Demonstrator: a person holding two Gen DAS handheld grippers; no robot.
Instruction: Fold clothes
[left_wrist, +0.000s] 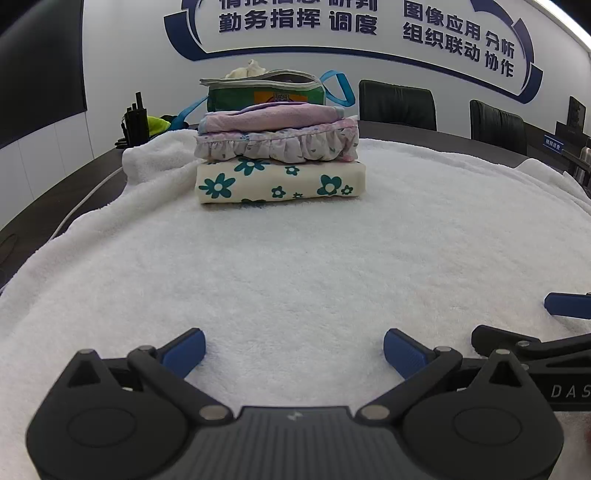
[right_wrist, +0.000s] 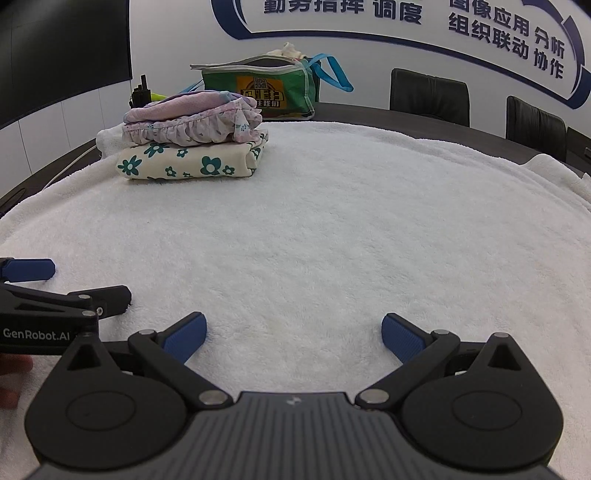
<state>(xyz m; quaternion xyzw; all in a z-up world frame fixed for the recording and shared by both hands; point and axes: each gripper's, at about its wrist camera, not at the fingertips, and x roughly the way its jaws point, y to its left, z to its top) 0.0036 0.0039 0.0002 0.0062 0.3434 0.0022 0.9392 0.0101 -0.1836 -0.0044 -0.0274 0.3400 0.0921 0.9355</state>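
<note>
towel: white terry cloth, fluffy, matt
folded clothes: soft cotton-like cloth, flower print at the bottom, frilled and mesh-like layers above
bag, at 12 o'clock behind the stack: woven plastic, slight sheen
left gripper: matt black plastic, ribbed blue pads, metal pins
table: dark, smooth

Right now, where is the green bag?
In the left wrist view, the green bag stands at the far middle, directly behind the stack of folded clothes.
</note>
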